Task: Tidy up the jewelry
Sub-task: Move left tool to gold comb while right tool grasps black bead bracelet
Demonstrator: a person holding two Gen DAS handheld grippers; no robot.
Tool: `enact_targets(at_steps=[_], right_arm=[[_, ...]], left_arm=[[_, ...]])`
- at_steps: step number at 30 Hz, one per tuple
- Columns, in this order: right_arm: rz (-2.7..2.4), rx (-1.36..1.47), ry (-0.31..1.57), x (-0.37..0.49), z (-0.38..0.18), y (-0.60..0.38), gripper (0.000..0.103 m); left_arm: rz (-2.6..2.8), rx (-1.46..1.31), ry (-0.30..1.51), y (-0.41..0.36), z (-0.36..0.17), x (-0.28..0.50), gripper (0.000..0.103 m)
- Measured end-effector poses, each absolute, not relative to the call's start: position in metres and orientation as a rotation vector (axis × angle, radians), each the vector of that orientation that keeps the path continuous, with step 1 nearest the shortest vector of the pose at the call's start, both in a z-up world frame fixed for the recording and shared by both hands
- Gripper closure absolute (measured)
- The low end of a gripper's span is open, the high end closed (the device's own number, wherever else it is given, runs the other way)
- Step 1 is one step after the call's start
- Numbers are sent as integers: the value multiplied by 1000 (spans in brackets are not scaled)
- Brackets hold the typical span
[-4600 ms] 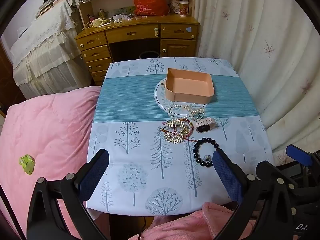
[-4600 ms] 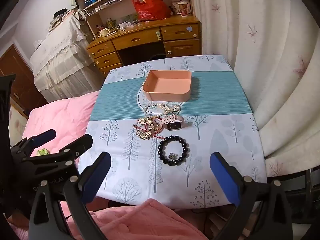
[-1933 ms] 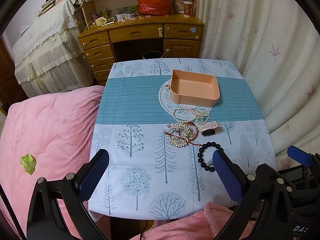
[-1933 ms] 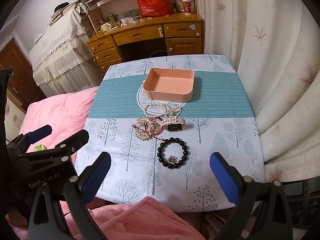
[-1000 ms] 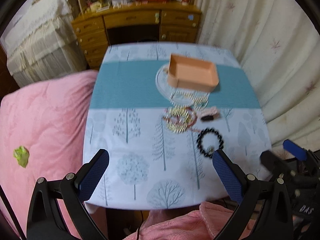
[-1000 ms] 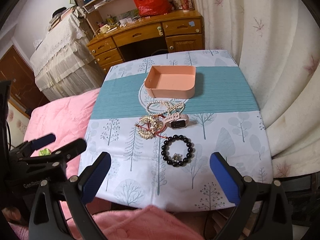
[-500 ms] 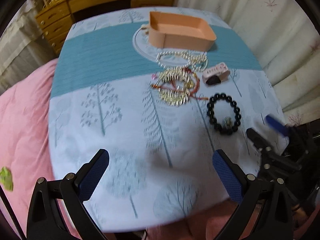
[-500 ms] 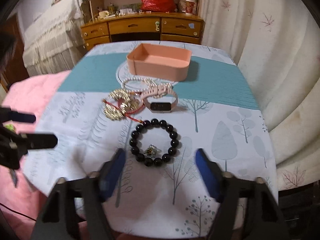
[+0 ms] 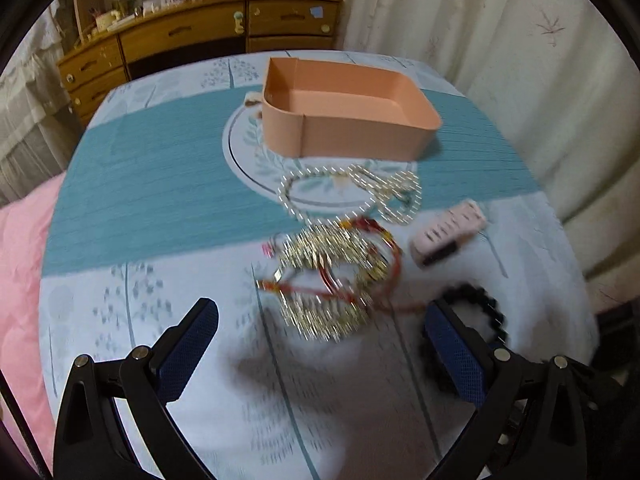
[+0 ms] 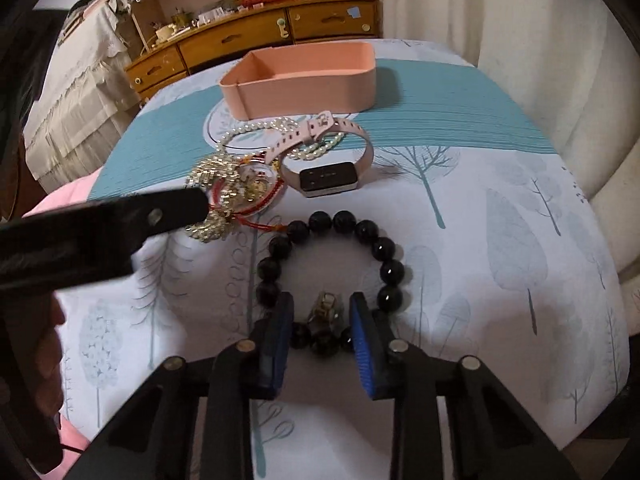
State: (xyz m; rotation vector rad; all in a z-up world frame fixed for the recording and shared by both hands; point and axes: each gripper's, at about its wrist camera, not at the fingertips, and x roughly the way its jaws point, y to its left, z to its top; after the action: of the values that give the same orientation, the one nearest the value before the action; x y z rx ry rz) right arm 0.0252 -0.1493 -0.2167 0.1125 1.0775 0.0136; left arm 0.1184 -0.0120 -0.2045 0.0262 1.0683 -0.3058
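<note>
Black beads of a bracelet are lying in a ring on the tree-printed tablecloth, and the right gripper is pointing steeply down over the ring's near side, its 2 blue-padded fingers closing with the small metal charm and the nearest beads between them; the pads are not yet pressing on the beads. The left gripper is also tilting steeply down, its jaws standing wide apart and holding nothing, hovering just above the cloth near the gold and red bracelets, which are lying in a tangled heap. In the right wrist view, 1 black finger of the left gripper is reaching in from the left edge over that heap, with part of a hand showing below it. Beyond the heap a pearl strand is lying looped, touching a pink-strapped watch, and behind both the open peach box is sitting on the teal band of the cloth. No writing is readable on the watch face or on the grippers; the left wrist view is blurring.
</note>
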Motion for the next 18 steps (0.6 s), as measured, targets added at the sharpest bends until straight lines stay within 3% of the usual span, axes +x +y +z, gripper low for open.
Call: enact_targets(at_steps=[9,13,16,18], right_arm=[[106,131,1125,28,-217,-160,86],[170,220,1163,36,-217,-175,86],[211,270,1186,43,-218,-184,87],[225,254,1195,47,-218,-187,87]], left_arm=[[-306,46,1083,-15,-231,138,1],[-286,40,1079,-16,-236,144,5],[-279,40,1073,-17,-238,149,14],[-277,47,1064,-18,-236,150,27]])
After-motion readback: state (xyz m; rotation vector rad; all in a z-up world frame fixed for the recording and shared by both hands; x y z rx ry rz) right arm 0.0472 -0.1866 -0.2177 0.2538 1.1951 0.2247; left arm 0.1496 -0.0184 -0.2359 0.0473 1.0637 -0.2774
